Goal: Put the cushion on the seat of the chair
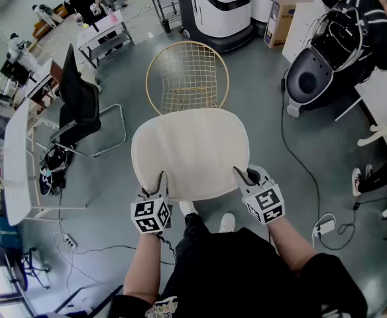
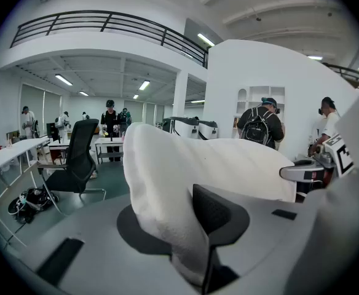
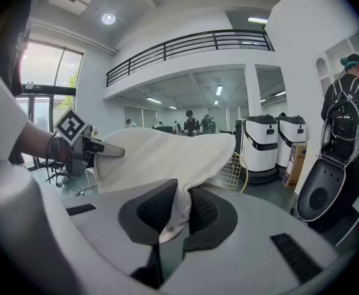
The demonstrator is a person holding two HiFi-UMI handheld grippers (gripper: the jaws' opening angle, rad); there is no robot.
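Observation:
A cream round cushion (image 1: 190, 152) hangs flat in the air between my two grippers, just in front of a gold wire chair (image 1: 187, 77) whose seat it partly hides. My left gripper (image 1: 162, 181) is shut on the cushion's near left edge, and the cushion (image 2: 185, 177) bulges up between its pads. On the near right edge my right gripper (image 1: 244, 175) is shut, with a thin fold of the cushion (image 3: 176, 211) pinched between its black pads. The chair (image 3: 233, 169) shows behind the cushion in the right gripper view.
A black office chair (image 1: 81, 108) stands at the left by white tables (image 1: 18, 158). A dark pod-shaped machine (image 1: 319, 71) and a black cable (image 1: 299, 158) lie to the right. White robot bases (image 1: 223, 8) stand beyond the wire chair. People work at the back.

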